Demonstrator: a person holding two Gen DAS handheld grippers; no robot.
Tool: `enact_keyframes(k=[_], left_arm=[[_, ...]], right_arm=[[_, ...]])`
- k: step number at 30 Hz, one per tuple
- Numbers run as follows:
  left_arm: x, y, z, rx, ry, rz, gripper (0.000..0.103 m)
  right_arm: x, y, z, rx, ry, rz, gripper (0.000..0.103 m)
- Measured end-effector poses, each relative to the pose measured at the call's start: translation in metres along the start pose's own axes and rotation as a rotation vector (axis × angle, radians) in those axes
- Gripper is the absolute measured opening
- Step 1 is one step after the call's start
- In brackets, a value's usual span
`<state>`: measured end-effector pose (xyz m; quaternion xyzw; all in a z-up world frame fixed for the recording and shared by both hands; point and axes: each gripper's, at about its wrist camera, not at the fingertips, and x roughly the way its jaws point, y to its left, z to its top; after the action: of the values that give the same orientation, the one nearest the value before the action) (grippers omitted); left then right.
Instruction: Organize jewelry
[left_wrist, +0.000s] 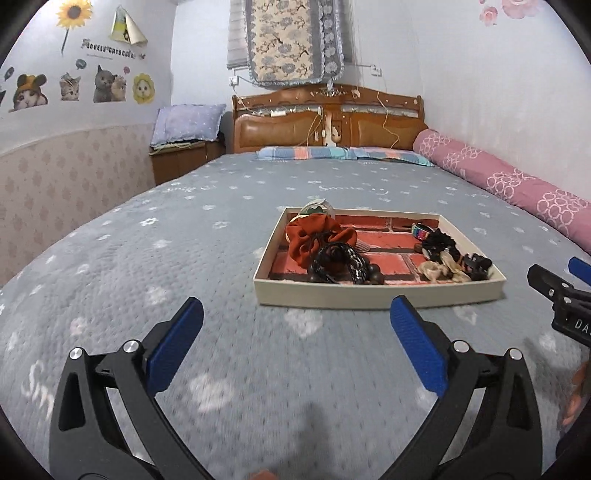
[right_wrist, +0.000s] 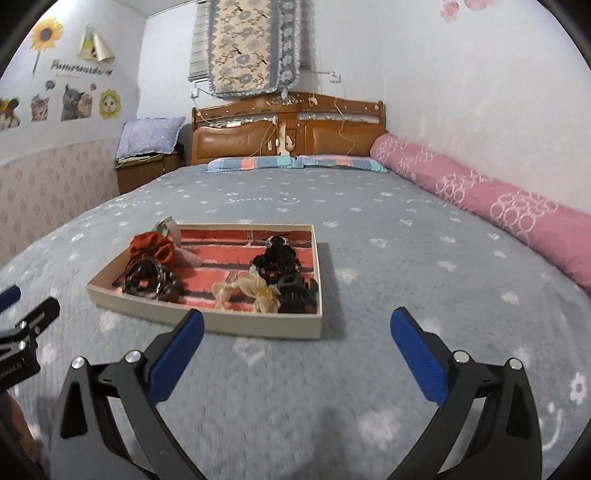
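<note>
While the shallow tray (left_wrist: 376, 297) sits on the grey bedspread (left_wrist: 147, 258) just ahead of me, I hold both claws off it: the left claw (left_wrist: 295, 317) and the right claw (right_wrist: 297, 326) each gape wide, gripping nothing. Inside, an orange scrunchie (left_wrist: 314, 236) and dark beads (left_wrist: 334, 266) crowd one end, black hair ties (right_wrist: 275, 258), cream bows (right_wrist: 255, 290) and a black clip (right_wrist: 299, 291) the other. Sorting looks largely done to me.
</note>
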<state>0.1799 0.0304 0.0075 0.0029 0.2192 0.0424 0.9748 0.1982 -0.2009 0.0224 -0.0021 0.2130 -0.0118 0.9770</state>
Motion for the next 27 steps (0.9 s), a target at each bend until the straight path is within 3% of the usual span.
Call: enact_keyframes(k=[10,21,27], left_arm=[[-0.052,-0.005,-0.016,-0.01,-0.094,0.0,0.098],[-0.08,-0.019,-0.032,0.059,-0.176,0.027,0.098],[-0.08,-0.017,-0.033,0.053,-0.16,0.016,0.098]], right_arm=[[-0.057,0.002,-0.026,-0.005,-0.071,0.003,0.099],[-0.068,0.001,-0.036,0.001,-0.103,0.036,0.099],[-0.068,0.003,-0.037,-0.005,-0.112,0.033,0.099]])
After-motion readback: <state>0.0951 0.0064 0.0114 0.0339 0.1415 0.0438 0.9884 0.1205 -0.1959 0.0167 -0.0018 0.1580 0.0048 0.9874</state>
